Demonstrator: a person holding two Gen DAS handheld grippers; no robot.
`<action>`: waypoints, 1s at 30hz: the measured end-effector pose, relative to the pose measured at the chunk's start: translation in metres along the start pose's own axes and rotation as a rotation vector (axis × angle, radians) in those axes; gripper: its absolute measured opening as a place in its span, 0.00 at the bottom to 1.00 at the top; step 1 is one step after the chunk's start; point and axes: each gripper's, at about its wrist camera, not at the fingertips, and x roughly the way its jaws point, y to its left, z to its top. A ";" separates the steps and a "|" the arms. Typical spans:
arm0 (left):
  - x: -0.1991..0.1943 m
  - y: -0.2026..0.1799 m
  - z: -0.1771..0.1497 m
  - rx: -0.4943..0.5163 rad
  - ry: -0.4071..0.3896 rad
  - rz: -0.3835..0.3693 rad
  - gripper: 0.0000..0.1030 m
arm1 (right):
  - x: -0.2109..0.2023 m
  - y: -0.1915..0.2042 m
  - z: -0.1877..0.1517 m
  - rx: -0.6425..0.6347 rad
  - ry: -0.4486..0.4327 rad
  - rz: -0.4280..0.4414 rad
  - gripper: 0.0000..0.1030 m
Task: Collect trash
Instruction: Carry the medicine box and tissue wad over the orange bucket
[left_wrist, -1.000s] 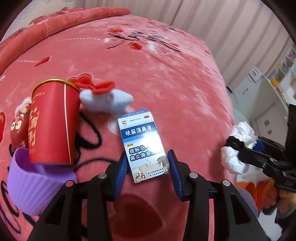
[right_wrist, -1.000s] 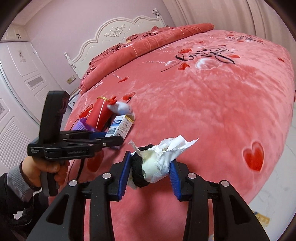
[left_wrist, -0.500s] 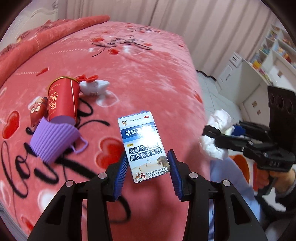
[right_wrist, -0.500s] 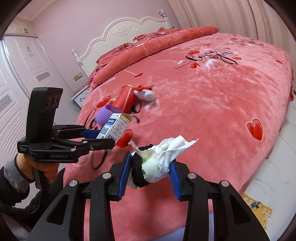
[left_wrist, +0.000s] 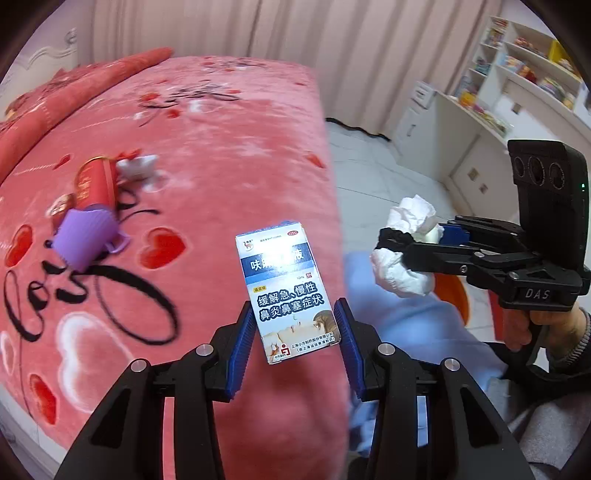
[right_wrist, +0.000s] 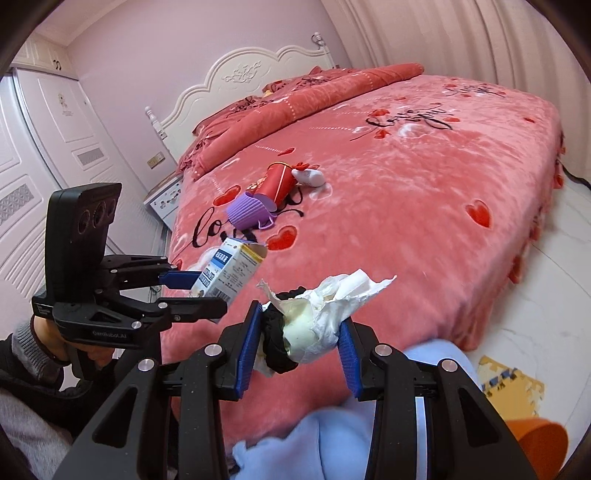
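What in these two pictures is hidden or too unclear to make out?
- Orange container: right wrist view, cut off by the picture's edge; nothing inside shows.
- Black thing in the tissue wad: both views, wrapped by tissue; cannot tell what it is.
- Red cup and white toy: left wrist view, blurred.
- Shelf items: left wrist view, too small.
- Medicine box: right wrist view, its near end is hidden by the left tool.

A pink bed cover (right_wrist: 424, 192) with red hearts and black script fills the middle of the right wrist view. A white carved headboard (right_wrist: 258, 70) stands at upper centre, white panelled doors (right_wrist: 40, 147) at left. In the left wrist view, shelves (left_wrist: 517, 62) of colourful items occupy the upper right, pleated curtains (left_wrist: 277, 33) the top.
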 end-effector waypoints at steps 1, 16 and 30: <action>0.001 -0.008 0.001 0.015 -0.003 -0.010 0.44 | -0.007 -0.001 -0.004 0.006 -0.006 -0.008 0.38; 0.068 -0.148 0.044 0.330 0.055 -0.208 0.44 | -0.145 -0.086 -0.081 0.215 -0.135 -0.252 0.38; 0.161 -0.268 0.066 0.565 0.184 -0.342 0.44 | -0.229 -0.186 -0.162 0.455 -0.208 -0.447 0.38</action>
